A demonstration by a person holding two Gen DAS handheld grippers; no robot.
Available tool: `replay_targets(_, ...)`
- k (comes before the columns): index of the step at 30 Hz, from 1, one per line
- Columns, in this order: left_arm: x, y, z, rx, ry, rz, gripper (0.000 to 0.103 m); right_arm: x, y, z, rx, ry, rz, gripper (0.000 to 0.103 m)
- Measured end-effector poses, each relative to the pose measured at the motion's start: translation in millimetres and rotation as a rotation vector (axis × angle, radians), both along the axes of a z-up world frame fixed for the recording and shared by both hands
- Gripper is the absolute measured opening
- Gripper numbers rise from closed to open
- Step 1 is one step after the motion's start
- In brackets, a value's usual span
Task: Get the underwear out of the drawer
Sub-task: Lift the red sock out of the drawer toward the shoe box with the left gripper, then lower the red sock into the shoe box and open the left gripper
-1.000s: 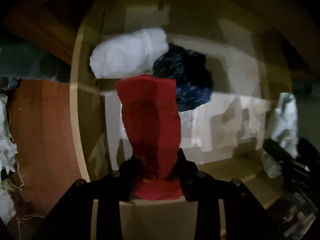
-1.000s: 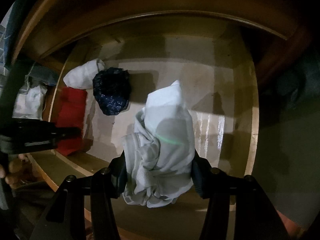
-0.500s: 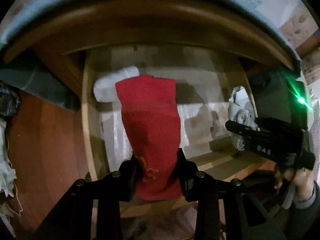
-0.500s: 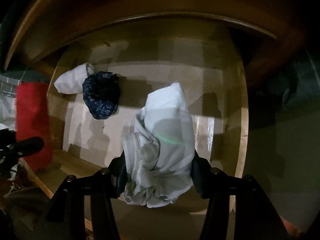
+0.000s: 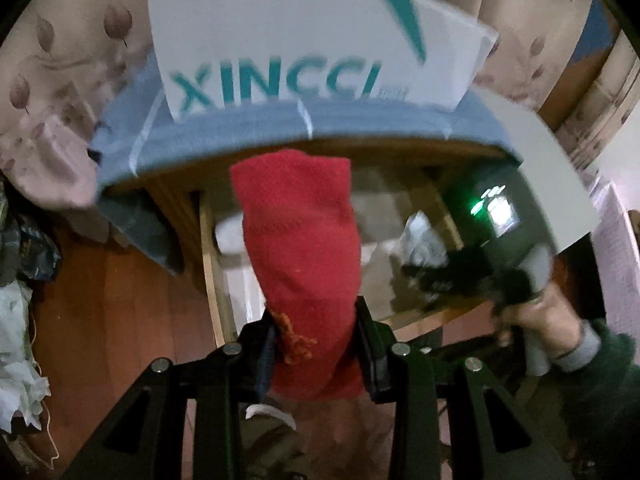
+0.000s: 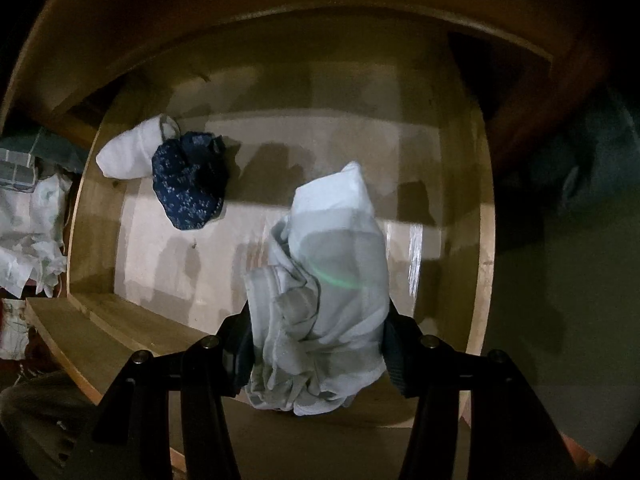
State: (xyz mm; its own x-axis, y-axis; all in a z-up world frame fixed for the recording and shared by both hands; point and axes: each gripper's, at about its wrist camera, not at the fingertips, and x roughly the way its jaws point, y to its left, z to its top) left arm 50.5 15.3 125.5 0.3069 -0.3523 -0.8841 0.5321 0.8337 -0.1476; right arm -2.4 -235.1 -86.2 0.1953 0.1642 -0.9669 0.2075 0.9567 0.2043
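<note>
My left gripper [image 5: 316,344] is shut on a rolled red underwear [image 5: 300,240], held up well above the open wooden drawer [image 5: 208,256]. My right gripper [image 6: 316,344] is shut on a crumpled pale white underwear [image 6: 332,272] and hangs over the drawer [image 6: 482,240]. On the drawer floor at the back left lie a white roll [image 6: 128,156] and a dark blue patterned piece [image 6: 188,180], touching each other. In the left wrist view the right gripper [image 5: 460,276] with its green light and the hand holding it [image 5: 540,320] show at the right.
A white box with teal letters [image 5: 300,52] stands on a blue cloth [image 5: 280,128] over the cabinet top. Crumpled white fabric [image 6: 28,220] lies left of the drawer. A brown wooden floor [image 5: 120,320] spreads at the left. Flowered curtain behind.
My left gripper has risen out of the drawer with the red underwear, so the cabinet top and box came into view. The right gripper has stayed still with the white underwear.
</note>
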Motion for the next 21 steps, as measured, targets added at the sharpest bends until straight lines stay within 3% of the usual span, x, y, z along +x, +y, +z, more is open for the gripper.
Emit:
replay_targets(7,3.8,9.5,85.9,-0.059,-0.147,0.029,0.034,-1.4,2.8,3.5,-0.009,-0.007,0.008,0.05)
replay_targets(11,16.1,10.2,133.4,-0.026,-0.259,0.058,0.034,-2.7,2.3,4.8,-0.006,-0.006,0.011,0.05)
replay_targets(17,47.4,2.7,173.0,0.008,-0.318,0.068,0.034,-2.8,0.7,5.5,0.001,-0.012,0.008,0.05)
replay_targets(21,77.0,-7.9,179.0,0.019,-0.317,0.086,0.034,-3.1,-0.9,4.1,0.006,-0.008,0.001,0.051)
